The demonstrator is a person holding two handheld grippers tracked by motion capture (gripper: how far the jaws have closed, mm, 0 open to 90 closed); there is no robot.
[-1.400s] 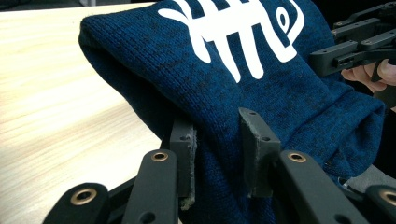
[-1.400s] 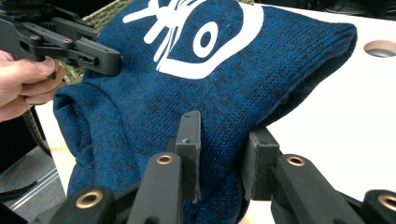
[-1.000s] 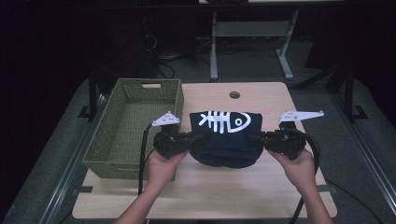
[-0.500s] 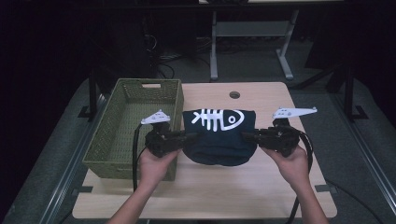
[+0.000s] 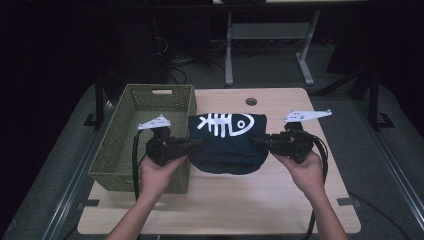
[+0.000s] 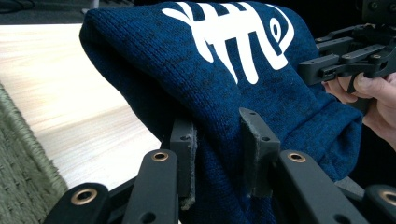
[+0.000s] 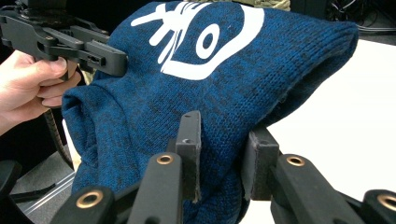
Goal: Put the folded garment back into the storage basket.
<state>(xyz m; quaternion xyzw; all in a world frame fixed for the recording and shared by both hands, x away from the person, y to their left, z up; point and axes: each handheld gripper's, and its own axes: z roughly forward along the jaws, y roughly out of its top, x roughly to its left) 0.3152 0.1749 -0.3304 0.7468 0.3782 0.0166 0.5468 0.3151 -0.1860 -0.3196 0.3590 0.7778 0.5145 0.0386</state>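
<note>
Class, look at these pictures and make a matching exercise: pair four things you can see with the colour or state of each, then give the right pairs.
Things:
1. sweater
2. basket
3. table
4. left gripper

Colour or state:
A. woven, olive green, at the table's left side
B. light wood
C. dark blue knit with a white fish skeleton
D. black jaws shut on a fold of knit cloth

Right pairs: 1-C, 2-A, 3-B, 4-D

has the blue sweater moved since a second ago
Yes. The blue sweater has shifted left, toward the green basket, and it now nearly meets the basket's wall.
</note>
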